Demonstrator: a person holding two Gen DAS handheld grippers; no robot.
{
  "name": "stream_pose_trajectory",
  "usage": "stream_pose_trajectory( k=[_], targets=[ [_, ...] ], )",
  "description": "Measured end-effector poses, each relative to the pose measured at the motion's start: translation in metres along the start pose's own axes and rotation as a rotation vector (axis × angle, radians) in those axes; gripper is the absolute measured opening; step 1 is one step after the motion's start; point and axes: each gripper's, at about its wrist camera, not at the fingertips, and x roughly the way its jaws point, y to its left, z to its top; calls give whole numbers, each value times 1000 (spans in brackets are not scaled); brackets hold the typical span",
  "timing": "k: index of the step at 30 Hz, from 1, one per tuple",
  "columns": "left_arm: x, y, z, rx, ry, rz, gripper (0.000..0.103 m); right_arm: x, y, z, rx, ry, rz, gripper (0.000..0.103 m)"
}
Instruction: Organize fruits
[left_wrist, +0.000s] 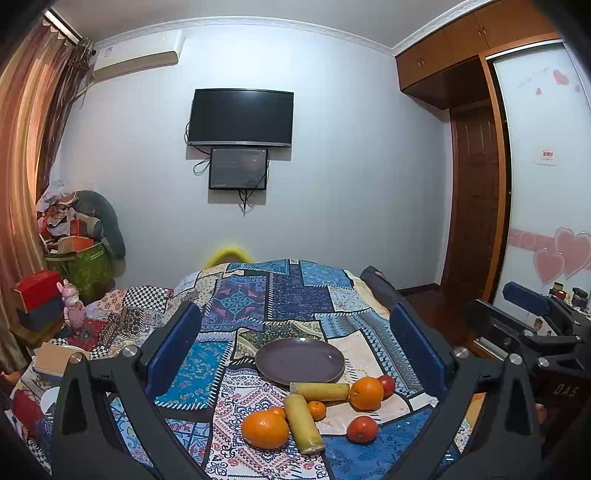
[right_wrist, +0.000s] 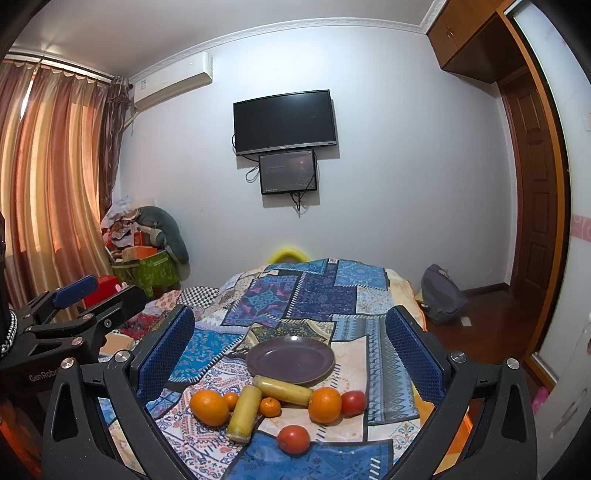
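An empty purple plate (left_wrist: 300, 360) (right_wrist: 290, 358) lies on a patchwork cloth. In front of it sits a cluster of fruit: two large oranges (left_wrist: 265, 429) (left_wrist: 366, 393), two small tangerines (left_wrist: 317, 410), two red fruits (left_wrist: 362, 429) (left_wrist: 386, 385) and two yellow stick-like pieces (left_wrist: 303, 424) (left_wrist: 319, 391). The right wrist view shows the same oranges (right_wrist: 209, 407) (right_wrist: 324, 405), red fruits (right_wrist: 293, 438) and yellow pieces (right_wrist: 244, 412). My left gripper (left_wrist: 295, 310) hovers open above and behind the fruit, holding nothing. My right gripper (right_wrist: 290, 314) is open and empty too, beside the left one.
The patchwork cloth (left_wrist: 258, 295) covers a bed-like surface that drops off on the right to a wooden floor (right_wrist: 491, 317) with a grey backpack (right_wrist: 441, 295). Boxes and a pink toy (left_wrist: 74, 306) clutter the left. A TV (left_wrist: 241, 117) hangs on the far wall.
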Motion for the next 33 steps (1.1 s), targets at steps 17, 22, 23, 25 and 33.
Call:
stream_pose_trajectory(
  k=[17, 22, 23, 25, 33],
  targets=[
    [1, -2, -1, 4, -1, 4, 103, 0, 4, -2, -4, -2, 8, 103],
    [0, -2, -1, 6, -3, 1, 103, 0, 5, -3, -9, -3, 17, 103],
    [0, -2, -1, 6, -2, -4, 103, 0, 5, -3, -10, -3, 18, 103],
    [0, -1, -2, 6, 1, -13, 103, 0, 5, -4, -12, 3, 27, 103],
    [9, 0, -7, 11, 26, -19, 95, 7, 1, -8, 4, 25, 45, 101]
  ],
)
